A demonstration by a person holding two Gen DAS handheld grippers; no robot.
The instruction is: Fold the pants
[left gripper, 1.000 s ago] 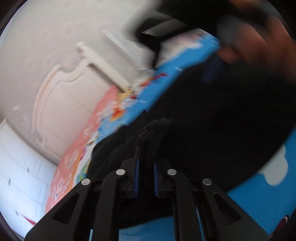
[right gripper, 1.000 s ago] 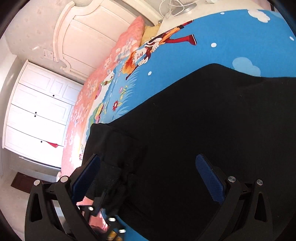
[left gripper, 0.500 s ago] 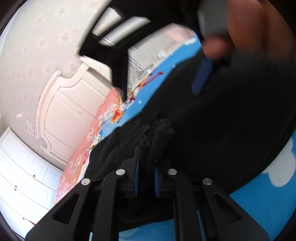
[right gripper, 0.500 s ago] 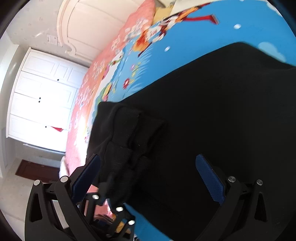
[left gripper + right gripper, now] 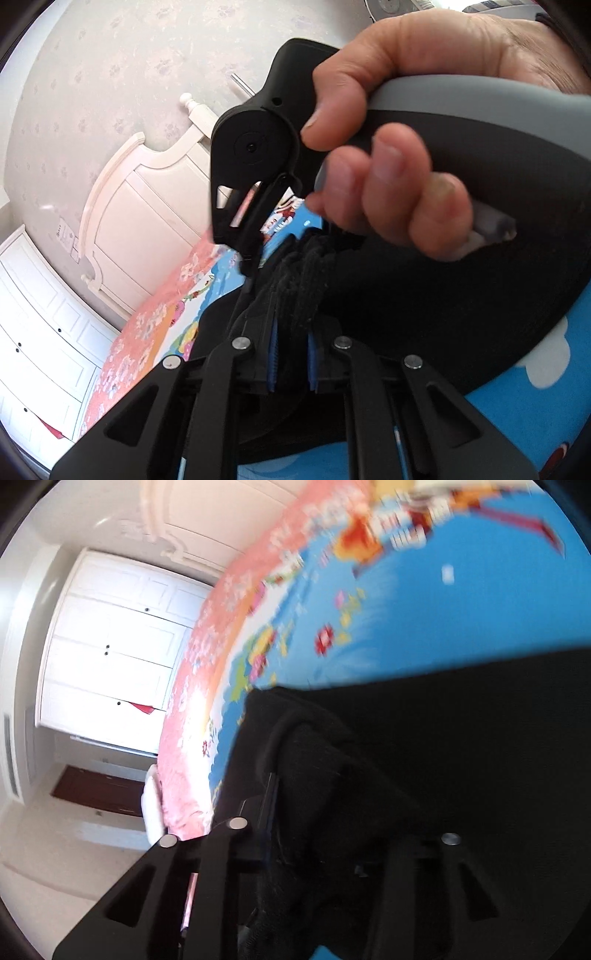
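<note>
The black pants [image 5: 424, 295] lie spread on a blue cartoon bedspread [image 5: 546, 402]. My left gripper [image 5: 291, 358] is shut on a bunched black fold of the pants [image 5: 299, 291]. Right in front of it a hand holds my right gripper's handle [image 5: 258, 147], close above the same fold. In the right wrist view the pants [image 5: 461, 757] fill the lower right, and my right gripper [image 5: 332, 834] has closed in on the bunched fabric [image 5: 314, 812]; its pads are hidden in the cloth. That view is blurred.
A white headboard [image 5: 147, 206] and pink floral bedding [image 5: 147, 332] are beyond the pants. White wardrobe doors [image 5: 110, 657] and the floor [image 5: 55, 830] lie past the bed's left edge [image 5: 184, 768].
My right gripper has swung over to the bunched fold beside my left gripper and its jaws have narrowed from wide open. My left gripper keeps its hold on the fold.
</note>
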